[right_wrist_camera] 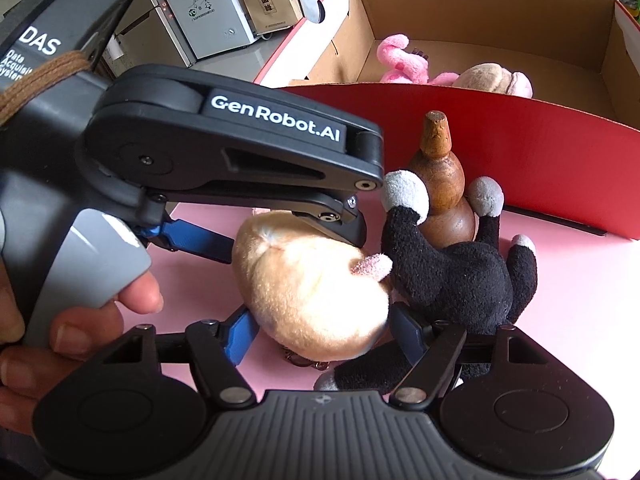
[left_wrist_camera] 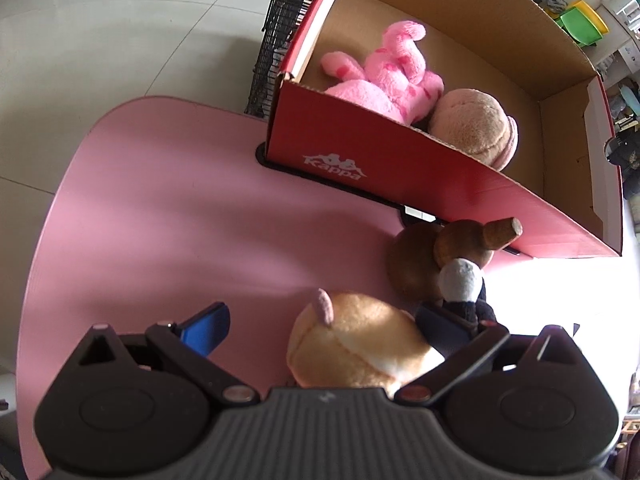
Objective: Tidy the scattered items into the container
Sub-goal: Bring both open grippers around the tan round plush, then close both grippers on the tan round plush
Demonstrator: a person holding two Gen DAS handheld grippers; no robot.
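Left wrist view: left hand-held gripper spread wide around the tan rounded plush toy on the pink bench; blue fingers not touching it that I can see. Bare bench lies left of the plush, out to the rounded edge. Red cardboard box, white "Kappa" print, sits at the far edge, holding a pink plush animal and a beige round plush. Brown wooden gourd stands just before the box wall, touching a black-and-grey plush animal. Right wrist view: right hand-held gripper also wide open, fingers flanking the same tan plush. Only here: left gripper's body reads "GenRobot.AI" and "DAS", and a white cabinet behind.
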